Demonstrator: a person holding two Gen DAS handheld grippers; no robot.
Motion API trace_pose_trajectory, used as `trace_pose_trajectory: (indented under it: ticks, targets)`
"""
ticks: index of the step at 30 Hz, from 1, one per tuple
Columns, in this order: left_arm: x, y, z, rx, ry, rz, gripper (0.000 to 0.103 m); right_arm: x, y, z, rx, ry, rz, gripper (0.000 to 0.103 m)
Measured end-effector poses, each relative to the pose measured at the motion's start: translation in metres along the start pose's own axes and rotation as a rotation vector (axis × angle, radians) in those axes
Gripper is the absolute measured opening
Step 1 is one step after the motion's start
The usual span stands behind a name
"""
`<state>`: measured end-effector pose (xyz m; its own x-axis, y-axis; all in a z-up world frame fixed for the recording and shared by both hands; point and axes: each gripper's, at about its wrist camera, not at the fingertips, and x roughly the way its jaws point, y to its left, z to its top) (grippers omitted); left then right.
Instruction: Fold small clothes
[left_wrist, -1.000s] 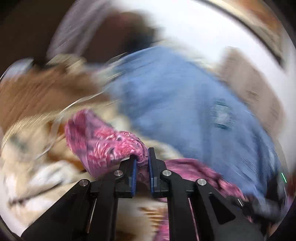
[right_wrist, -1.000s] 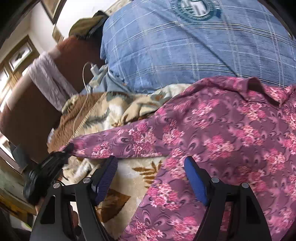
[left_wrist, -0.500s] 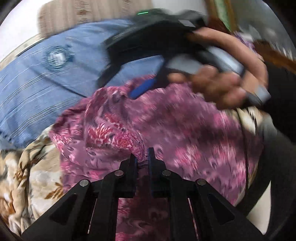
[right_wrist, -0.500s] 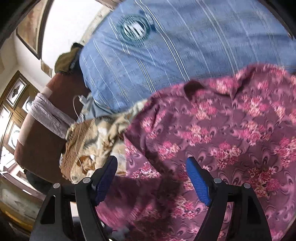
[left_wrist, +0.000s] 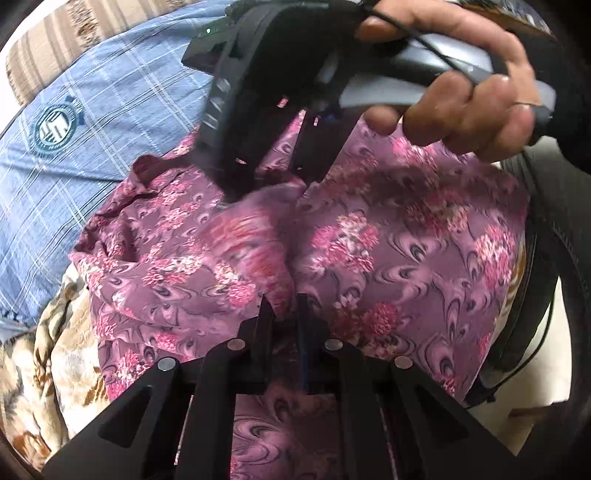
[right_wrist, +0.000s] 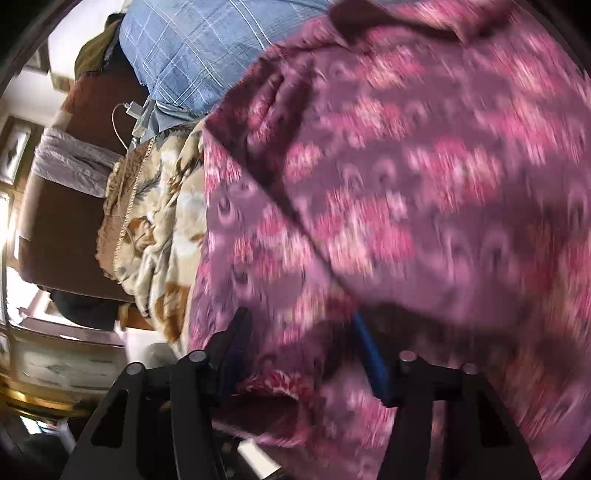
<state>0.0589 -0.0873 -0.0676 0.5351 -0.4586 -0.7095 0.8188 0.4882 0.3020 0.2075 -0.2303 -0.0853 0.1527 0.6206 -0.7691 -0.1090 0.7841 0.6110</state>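
Right tool (right_wrist: 299, 354) spread wide over blurred pink floral garment (right_wrist: 406, 184) beside leaf-print blanket (right_wrist: 166, 221)

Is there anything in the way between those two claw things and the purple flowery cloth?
Nothing visible. The left gripper is already pinched shut on a fold of the floral garment. The right gripper is open with its blue pads down against the same cloth, fabric bunched between them.

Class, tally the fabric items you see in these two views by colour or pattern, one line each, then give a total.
Purple floral garment: 1
Blue checked pillow: 1
Beige and brown leaf-print blanket: 1
Pale grey cloth over the brown chair arm: 1
Total: 4
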Motion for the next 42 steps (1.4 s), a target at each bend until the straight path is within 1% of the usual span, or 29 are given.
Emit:
trace_pose_trajectory:
  ticks: [1,2,3,6,7,8,10,11,12,14,15,17,18,19,20,21,22,24,26,28,29,32,34,36,37,39,40,41,42]
  targets:
    - [0.001,0.000,-0.001,0.008,0.000,-0.001,0.009,-0.001,-0.001,-0.009,0.003,-0.005,-0.002,0.015]
    - [-0.002,-0.001,-0.001,0.006,-0.010,-0.007,0.009,-0.002,-0.003,-0.012,0.016,-0.010,-0.006,0.008]
    - [-0.006,0.000,0.000,-0.009,-0.026,-0.019,0.009,-0.005,-0.005,-0.016,0.033,-0.019,-0.014,0.008]
    - [-0.024,0.007,0.005,-0.057,-0.096,-0.068,0.010,-0.037,0.003,-0.026,0.038,-0.109,0.036,0.008]
    - [-0.028,0.008,0.007,-0.064,-0.117,-0.081,0.013,-0.051,0.009,-0.033,0.029,-0.140,0.034,0.008]
    - [-0.029,0.008,0.008,-0.061,-0.121,-0.089,0.017,-0.063,0.012,-0.042,0.018,-0.171,0.024,0.008]
    - [-0.025,0.005,0.009,-0.053,-0.085,-0.113,0.046,-0.075,0.005,-0.059,0.029,-0.220,-0.027,0.008]
    - [-0.024,0.003,0.008,-0.044,-0.073,-0.123,0.046,-0.074,-0.004,-0.063,0.039,-0.228,-0.071,0.008]
    - [-0.025,0.002,0.007,-0.035,-0.070,-0.138,0.047,-0.069,-0.013,-0.066,0.050,-0.227,-0.108,0.013]
    - [-0.032,0.012,0.006,-0.068,-0.083,-0.180,0.047,-0.050,-0.039,-0.068,0.095,-0.184,-0.165,0.013]
    - [-0.037,0.024,0.005,-0.123,-0.096,-0.199,0.048,-0.045,-0.047,-0.069,0.115,-0.174,-0.180,0.013]
    - [-0.043,0.055,0.001,-0.254,-0.120,-0.196,0.060,-0.052,-0.050,-0.072,0.120,-0.200,-0.145,0.014]
    - [-0.045,0.077,-0.001,-0.355,-0.132,-0.175,0.067,-0.061,-0.046,-0.072,0.100,-0.229,-0.144,0.020]
    - [-0.043,0.094,-0.003,-0.430,-0.132,-0.158,0.071,-0.071,-0.037,-0.070,0.076,-0.258,-0.154,0.039]
    - [-0.039,0.117,-0.008,-0.542,-0.124,-0.133,0.072,-0.081,-0.025,-0.064,0.040,-0.290,-0.157,0.049]
    - [-0.034,0.137,-0.014,-0.654,-0.108,-0.122,0.072,-0.091,-0.016,-0.059,0.003,-0.313,-0.148,0.062]
    - [-0.027,0.155,-0.021,-0.763,-0.085,-0.122,0.072,-0.099,-0.001,-0.049,-0.048,-0.333,-0.133,0.063]
    - [-0.008,0.192,-0.041,-1.002,0.005,-0.119,0.072,-0.099,0.021,-0.030,-0.110,-0.329,-0.123,0.063]
    - [0.007,0.219,-0.060,-1.183,0.076,-0.103,0.072,-0.090,0.043,-0.001,-0.167,-0.306,-0.110,0.063]
    - [0.021,0.237,-0.073,-1.307,0.133,-0.112,0.072,-0.067,0.072,0.036,-0.217,-0.275,-0.087,0.063]
    - [0.033,0.247,-0.078,-1.373,0.175,-0.145,0.072,-0.063,0.076,0.047,-0.232,-0.259,-0.082,0.063]
    - [0.056,0.258,-0.083,-1.438,0.154,-0.241,0.072,-0.033,0.098,0.102,-0.241,-0.226,-0.072,0.062]
    - [0.063,0.254,-0.094,-1.482,0.125,-0.237,0.068,-0.014,0.099,0.139,-0.209,-0.213,-0.053,0.061]
    - [0.071,0.250,-0.105,-1.559,0.082,-0.255,0.064,0.008,0.098,0.170,-0.191,-0.205,-0.101,0.061]
    - [0.071,0.253,-0.107,-1.582,0.059,-0.260,0.064,0.018,0.095,0.183,-0.182,-0.198,-0.130,0.059]
    - [0.068,0.258,-0.108,-1.627,-0.007,-0.278,0.064,0.039,0.086,0.210,-0.160,-0.161,-0.147,0.053]
    - [0.068,0.260,-0.109,-1.646,-0.026,-0.270,0.064,0.045,0.083,0.215,-0.154,-0.154,-0.151,0.053]
    - [0.072,0.261,-0.109,-1.645,-0.018,-0.256,0.063,0.056,0.080,0.224,-0.148,-0.138,-0.162,0.051]
    - [0.076,0.260,-0.108,-1.632,-0.003,-0.245,0.049,0.064,0.077,0.230,-0.145,-0.131,-0.184,0.041]
